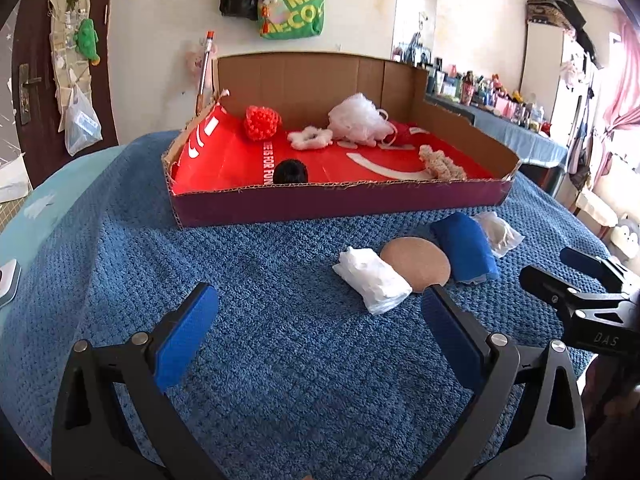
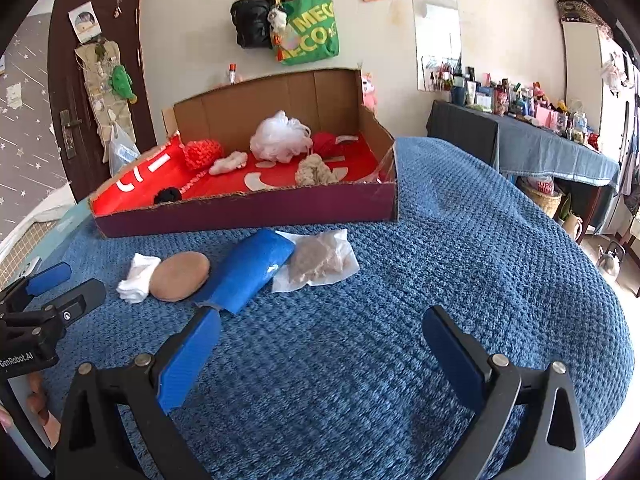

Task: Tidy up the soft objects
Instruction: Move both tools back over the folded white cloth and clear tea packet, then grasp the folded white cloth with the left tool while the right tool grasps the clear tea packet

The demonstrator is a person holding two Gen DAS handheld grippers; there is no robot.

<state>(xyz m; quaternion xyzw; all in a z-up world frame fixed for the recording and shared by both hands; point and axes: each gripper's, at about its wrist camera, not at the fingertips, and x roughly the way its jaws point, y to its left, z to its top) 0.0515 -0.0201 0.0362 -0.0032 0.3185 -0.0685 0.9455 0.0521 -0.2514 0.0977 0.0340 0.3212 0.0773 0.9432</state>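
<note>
A row of soft things lies on the blue blanket in front of the cardboard box [image 1: 340, 208] [image 2: 248, 212]: a white wad [image 1: 372, 276] [image 2: 136, 276], a tan round sponge [image 1: 416, 262] [image 2: 180, 276], a blue roll [image 1: 464, 246] [image 2: 252, 268] and a bagged beige sponge [image 1: 498, 232] [image 2: 316, 260]. The box holds a red knit ball [image 1: 262, 122], a white mesh puff [image 1: 358, 118] [image 2: 280, 136], a white fluffy ring [image 1: 310, 138], a black pompom [image 1: 292, 172] and a beige knit piece [image 1: 440, 162]. My left gripper [image 1: 320, 312] is open and empty, near the white wad. My right gripper [image 2: 320, 336] is open and empty, near the blue roll.
The blue blanket [image 2: 460, 264] covers the surface. A cluttered side table [image 2: 532, 136] stands at the right. Bags [image 2: 308, 28] hang on the wall behind the box. A brown door [image 2: 92, 92] is at the left. The right gripper shows in the left wrist view [image 1: 568, 272].
</note>
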